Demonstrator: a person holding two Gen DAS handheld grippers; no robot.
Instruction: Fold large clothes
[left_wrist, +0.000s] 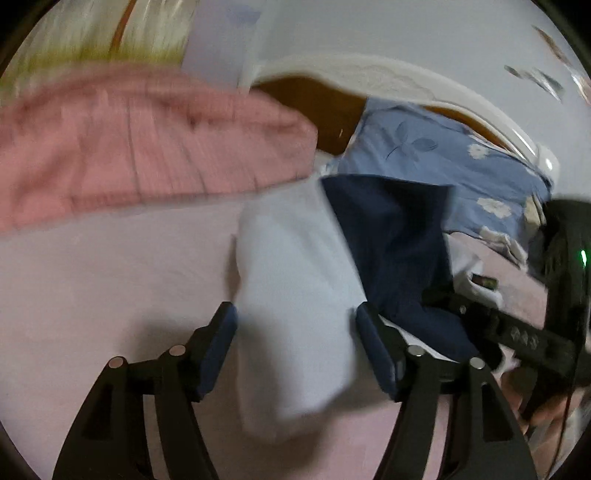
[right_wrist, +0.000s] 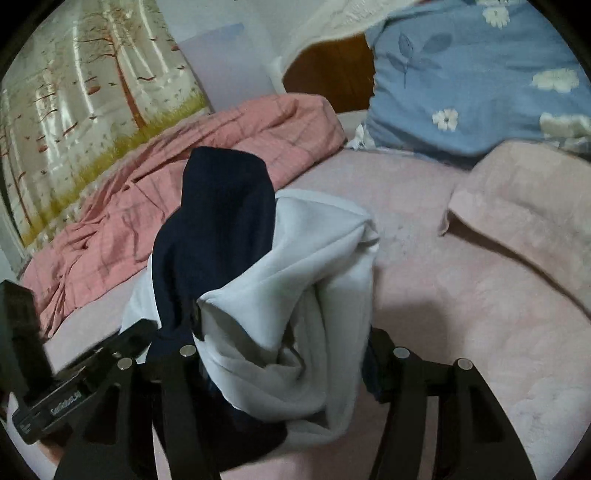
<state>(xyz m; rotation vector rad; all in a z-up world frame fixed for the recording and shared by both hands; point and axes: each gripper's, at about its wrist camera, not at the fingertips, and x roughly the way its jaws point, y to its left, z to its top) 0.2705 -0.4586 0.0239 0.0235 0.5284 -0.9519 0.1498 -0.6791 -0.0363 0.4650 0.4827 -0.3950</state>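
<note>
Nearest, the left tongs stand apart astride the white-and-navy garment, which lies bunched on the pink bed. The right tongs are buried in the cloth, so their state cannot be told. Risk: gripping several layers at once would lift a wad toward the salmon quilt, not a clean edge.

A pink quilt is lying crumpled beyond the jaws to their left, a blue floral pillow leaning beyond them rightward.
</note>
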